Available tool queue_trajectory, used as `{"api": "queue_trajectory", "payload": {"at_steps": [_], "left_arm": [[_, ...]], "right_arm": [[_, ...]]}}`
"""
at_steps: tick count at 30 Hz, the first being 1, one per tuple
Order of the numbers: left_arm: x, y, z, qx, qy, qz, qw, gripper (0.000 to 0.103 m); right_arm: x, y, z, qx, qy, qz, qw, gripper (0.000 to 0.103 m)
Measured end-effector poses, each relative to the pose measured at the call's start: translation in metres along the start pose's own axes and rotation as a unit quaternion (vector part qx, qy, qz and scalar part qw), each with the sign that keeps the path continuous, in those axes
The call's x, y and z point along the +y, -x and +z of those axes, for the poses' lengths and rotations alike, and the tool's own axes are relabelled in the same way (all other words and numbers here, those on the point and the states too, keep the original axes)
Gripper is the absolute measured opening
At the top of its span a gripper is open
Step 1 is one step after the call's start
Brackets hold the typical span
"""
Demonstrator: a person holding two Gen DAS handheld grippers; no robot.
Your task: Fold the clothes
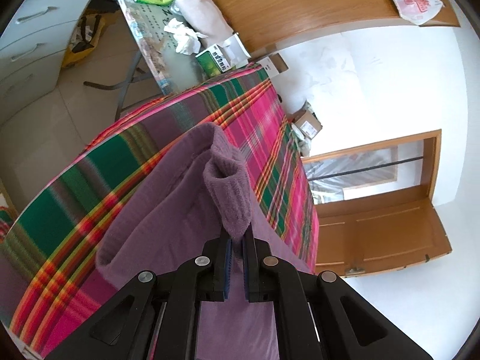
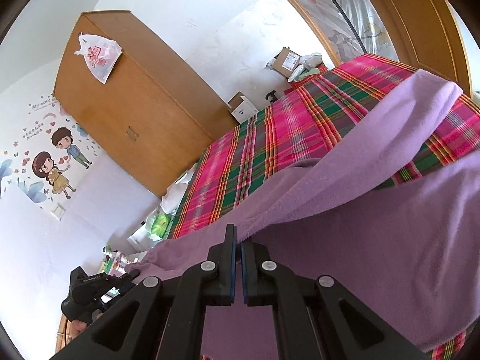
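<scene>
Purple fleece garment (image 1: 168,198) hung over the plaid bedspread (image 1: 90,162). Left gripper (image 1: 236,241) pinched its ribbed cuff (image 1: 231,186); right gripper (image 2: 239,241) clamped its hem.

Purple fleece garment (image 2: 375,240) runs off the right wrist view's lower and right edges; its pinched hem vanishes between the right gripper (image 2: 239,244) pads; print on the cardboard parcel (image 2: 288,60) too small to read; plaid bedspread (image 1: 90,186) cropped at left.

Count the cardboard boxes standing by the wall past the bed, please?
2. A white-fronted box stands open by the wardrobe; a brown box with a label sits further along the wall, near the door. Others may be hidden behind the bed.
</scene>
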State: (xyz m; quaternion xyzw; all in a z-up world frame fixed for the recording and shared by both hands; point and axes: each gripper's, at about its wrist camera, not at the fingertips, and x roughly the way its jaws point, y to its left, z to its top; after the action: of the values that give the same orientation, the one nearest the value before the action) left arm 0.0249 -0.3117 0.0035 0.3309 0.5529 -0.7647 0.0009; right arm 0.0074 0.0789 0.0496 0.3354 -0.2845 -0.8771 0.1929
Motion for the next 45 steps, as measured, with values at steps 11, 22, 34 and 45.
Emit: {"api": "queue_trajectory", "payload": {"at_steps": [11,22,34,45], "left_arm": [[0.013,0.017,-0.026,-0.003,-0.003,0.009,1.0000,0.006],[0.031,0.025,-0.045,-0.004,-0.001,0.021,0.9998,0.006],[0.054,0.025,-0.053,0.004,0.014,0.032,0.9994,0.006],[0.068,0.020,-0.056,0.012,0.022,0.037,0.9990,0.006]], "right_arm": [[-0.011,0.015,-0.023,0.005,-0.003,0.001,1.000,0.003],[-0.026,0.020,-0.044,0.021,-0.007,-0.009,1.000,0.003],[-0.048,0.013,-0.070,0.052,-0.020,-0.031,0.998,0.003],[-0.059,0.003,-0.089,0.071,-0.017,-0.057,0.996,0.003]]}}
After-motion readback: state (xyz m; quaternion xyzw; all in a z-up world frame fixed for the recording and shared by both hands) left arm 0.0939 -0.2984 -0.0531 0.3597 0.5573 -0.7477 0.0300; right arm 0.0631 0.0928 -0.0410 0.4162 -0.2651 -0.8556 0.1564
